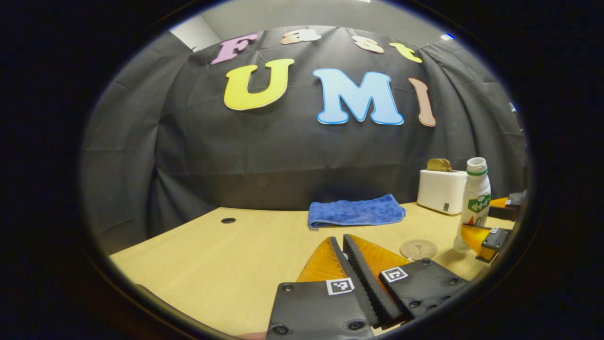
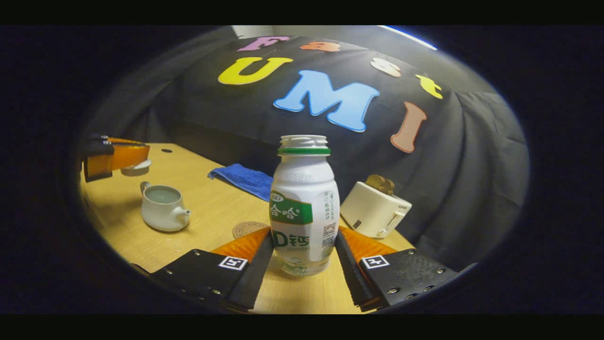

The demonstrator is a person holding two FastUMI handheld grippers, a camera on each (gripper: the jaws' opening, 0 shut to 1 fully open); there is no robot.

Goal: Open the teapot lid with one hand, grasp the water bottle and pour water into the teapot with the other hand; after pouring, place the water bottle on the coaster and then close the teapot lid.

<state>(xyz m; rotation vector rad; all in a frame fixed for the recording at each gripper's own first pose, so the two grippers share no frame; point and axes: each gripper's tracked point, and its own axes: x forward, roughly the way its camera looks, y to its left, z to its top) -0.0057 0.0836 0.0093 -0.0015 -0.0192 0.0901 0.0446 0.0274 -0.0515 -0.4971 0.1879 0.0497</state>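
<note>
Right tongs (image 2: 304, 250) straddle the uncapped drink bottle (image 2: 304, 208), not yet clamped; a careless squeeze could topple it. Left tongs (image 2: 123, 158) clench the teapot lid (image 2: 137, 167).

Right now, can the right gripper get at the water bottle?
Probably yes: the water bottle stands upright on the table between the right gripper's fingers, nothing in between.

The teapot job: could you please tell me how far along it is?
Done: the white teapot lid is off, held up by the left hand-held gripper; the pale ceramic teapot stands open. In hand: the right hand-held gripper flanks the white plastic bottle, beside the round cork coaster. Left: coaster placement, closing.
</note>
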